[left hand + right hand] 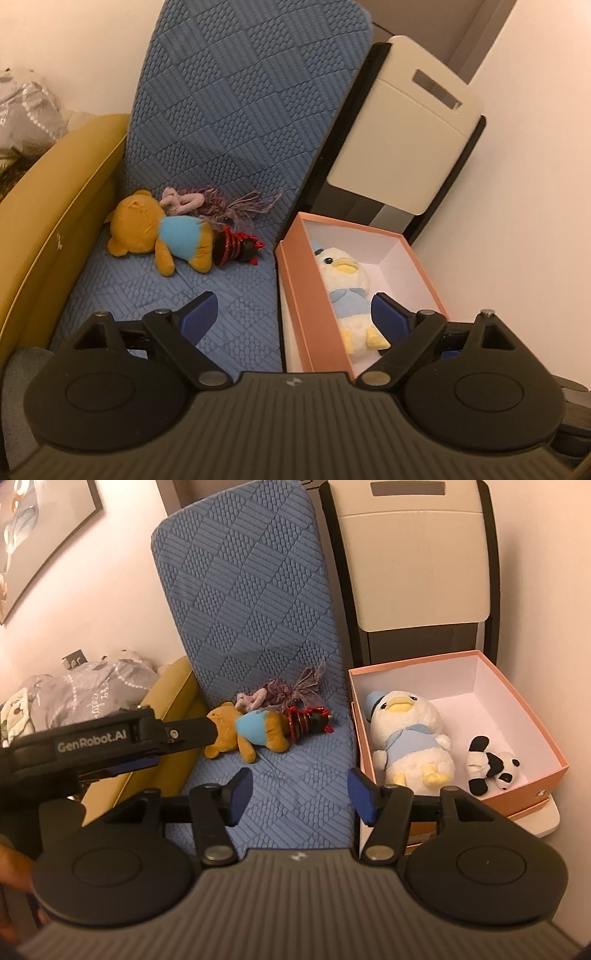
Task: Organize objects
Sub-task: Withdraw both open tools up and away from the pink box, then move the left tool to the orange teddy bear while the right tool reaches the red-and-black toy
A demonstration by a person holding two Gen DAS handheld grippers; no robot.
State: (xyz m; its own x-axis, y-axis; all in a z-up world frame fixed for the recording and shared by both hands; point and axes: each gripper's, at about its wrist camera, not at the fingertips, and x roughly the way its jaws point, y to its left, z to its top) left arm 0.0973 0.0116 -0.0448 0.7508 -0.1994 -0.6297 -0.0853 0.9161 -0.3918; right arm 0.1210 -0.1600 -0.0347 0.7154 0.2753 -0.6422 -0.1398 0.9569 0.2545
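An orange plush bear (pixel 159 236) (pixel 251 731) in a blue shirt lies on the blue quilted seat (pixel 229 325) (pixel 295 794). Beside it lie a pink and purple yarn toy (pixel 207 203) (pixel 280 692) and a red and black toy (pixel 236 245) (pixel 306 720). The orange box (pixel 314 314) (pixel 524 709) to the right holds a white duck plush (pixel 347 280) (pixel 410 734) and a small panda (pixel 491 764). My left gripper (pixel 295 312) is open above the seat's front edge; in the right wrist view its finger (pixel 192 731) reaches toward the bear's head. My right gripper (pixel 301 795) is open with nothing between its fingers.
A cream and black folded chair (pixel 402 147) (pixel 417 565) stands behind the box. A yellow sofa arm (pixel 55 229) (pixel 170 698) borders the seat on the left, with grey bedding (pixel 92 690) beyond it. A white wall closes the right side.
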